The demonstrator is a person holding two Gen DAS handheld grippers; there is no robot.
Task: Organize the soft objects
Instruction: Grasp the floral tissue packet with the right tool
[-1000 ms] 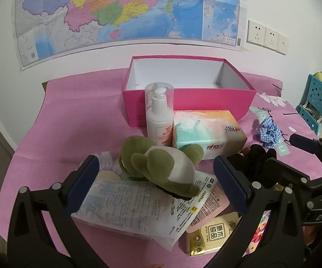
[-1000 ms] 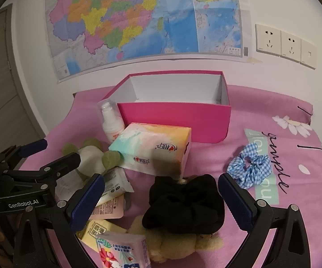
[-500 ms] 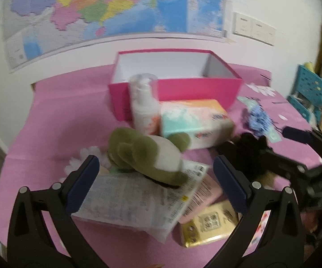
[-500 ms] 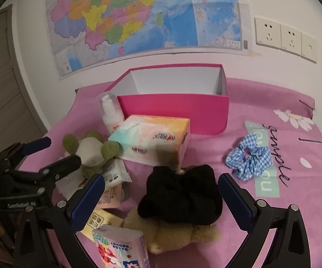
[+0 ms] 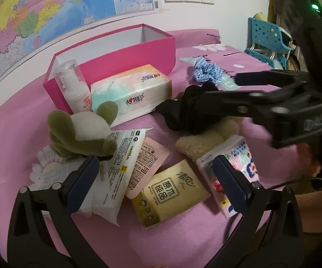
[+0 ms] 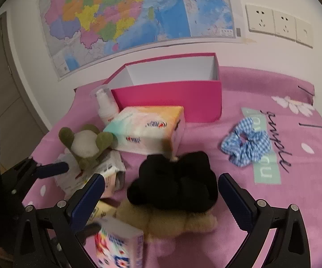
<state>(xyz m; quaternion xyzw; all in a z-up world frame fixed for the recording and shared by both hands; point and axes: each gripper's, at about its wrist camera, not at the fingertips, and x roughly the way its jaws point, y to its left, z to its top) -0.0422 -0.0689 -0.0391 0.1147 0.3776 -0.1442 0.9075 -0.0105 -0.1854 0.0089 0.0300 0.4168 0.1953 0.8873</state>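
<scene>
Left wrist view, bottom of frame: left gripper (image 5: pixel 155 178) spread wide, nothing between the blue pads, poised over a gold tissue packet (image 5: pixel 172 193) at lower centre. Floral tissue packet (image 5: pixel 239 156) just right of it, partly behind the right-hand finger. Pink sachet (image 5: pixel 148 163) and white wipes pack (image 5: pixel 116 163) overlapping at lower left. Green-and-white plush (image 5: pixel 80 131) lying on the wipes pack, left of centre. Beige plush (image 5: pixel 207 140) at centre right, black scrunchie (image 5: pixel 187 111) heaped on it.

Right wrist view, bottom of frame: right gripper (image 6: pixel 161 201) likewise wide apart and empty-handed (black scrunchie (image 6: pixel 174 181) framed between the fingers, contact not discernible). Beige plush (image 6: pixel 167 221) under the scrunchie, blurred. Floral packet (image 6: pixel 118 243) at bottom left.

Middle ground: pastel tissue box (image 6: pixel 147 129) centre frame, pump bottle (image 6: pixel 105 107) standing upright just left of it. Blue gingham scrunchie (image 6: pixel 245 143) alone at centre right on the pink cloth (image 6: pixel 272 201), well apart from the pile.

Far: open pink box (image 6: pixel 172 93) behind the tissue box, white inside. Wall map (image 6: pixel 138 17) across the top, sockets (image 6: pixel 279 24) at upper right
</scene>
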